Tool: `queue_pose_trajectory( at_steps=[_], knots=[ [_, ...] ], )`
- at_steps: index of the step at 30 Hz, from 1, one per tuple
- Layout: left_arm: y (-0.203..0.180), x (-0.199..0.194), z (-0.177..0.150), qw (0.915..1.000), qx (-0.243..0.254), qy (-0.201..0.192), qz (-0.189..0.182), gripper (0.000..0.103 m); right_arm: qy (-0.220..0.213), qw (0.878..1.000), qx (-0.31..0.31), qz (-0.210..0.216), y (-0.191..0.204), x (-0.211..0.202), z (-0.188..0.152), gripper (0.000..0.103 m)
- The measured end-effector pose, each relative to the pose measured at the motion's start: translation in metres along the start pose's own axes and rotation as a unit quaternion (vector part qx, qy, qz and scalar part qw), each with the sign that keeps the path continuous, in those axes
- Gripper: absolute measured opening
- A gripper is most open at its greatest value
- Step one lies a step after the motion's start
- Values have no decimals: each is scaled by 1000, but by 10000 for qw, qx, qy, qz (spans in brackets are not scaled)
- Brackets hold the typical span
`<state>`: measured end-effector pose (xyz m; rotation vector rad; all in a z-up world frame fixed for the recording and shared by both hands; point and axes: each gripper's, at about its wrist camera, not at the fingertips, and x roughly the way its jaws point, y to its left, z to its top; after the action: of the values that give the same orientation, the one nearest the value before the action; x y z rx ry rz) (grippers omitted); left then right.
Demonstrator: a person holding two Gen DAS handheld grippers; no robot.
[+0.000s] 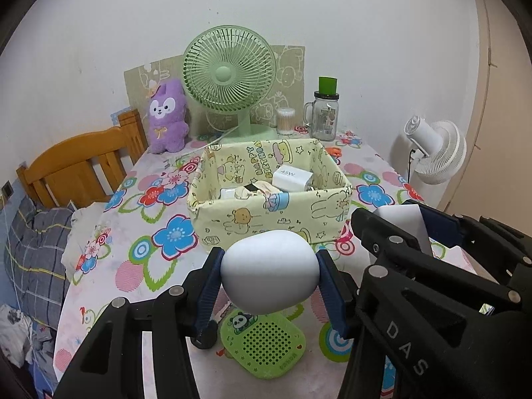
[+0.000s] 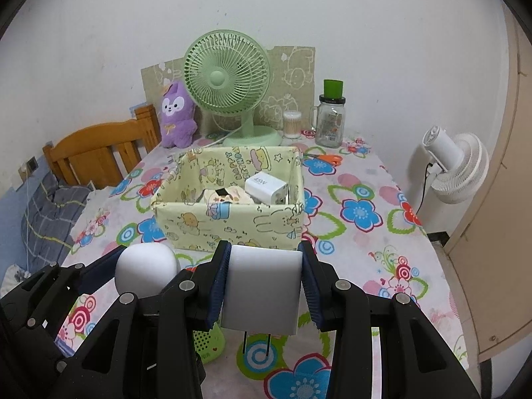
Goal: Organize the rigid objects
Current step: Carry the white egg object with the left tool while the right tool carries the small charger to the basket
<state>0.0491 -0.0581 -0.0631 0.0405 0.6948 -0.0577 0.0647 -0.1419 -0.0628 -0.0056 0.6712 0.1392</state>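
- The white egg-shaped thing (image 1: 269,271) is clamped between the blue pads of the left tool (image 1: 269,276), held above the near edge of the bench (image 1: 109,259), short of the fabric box (image 1: 266,212)
- The white plug block (image 2: 262,291) is pinched in the right tool (image 2: 264,294), prongs pointing down, just beside the left tool and also short of the box
- The box sits mid-bench and already holds a white charger (image 2: 266,188) and some small bits
- A green speaker (image 1: 264,344) lies flat on the bench under the left tool
- Risks, as I judge them: the egg's rounded sides could slip from the pads; the two tools are close enough to knock together; the soft box wall could buckle if a load catches its near rim
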Motion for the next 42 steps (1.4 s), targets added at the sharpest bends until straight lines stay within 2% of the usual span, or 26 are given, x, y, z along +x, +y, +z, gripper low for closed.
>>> queue_pose_trajectory(
  at_steps=[22,42],
  knots=[
    [10,17,55,9997,-115,-214,63,57,-219,9998,6,41,-2,20,57,44],
    [27,73,89,9994,-311,-42,161,57,1,9999,-15,135,2,85,97,44]
  ],
)
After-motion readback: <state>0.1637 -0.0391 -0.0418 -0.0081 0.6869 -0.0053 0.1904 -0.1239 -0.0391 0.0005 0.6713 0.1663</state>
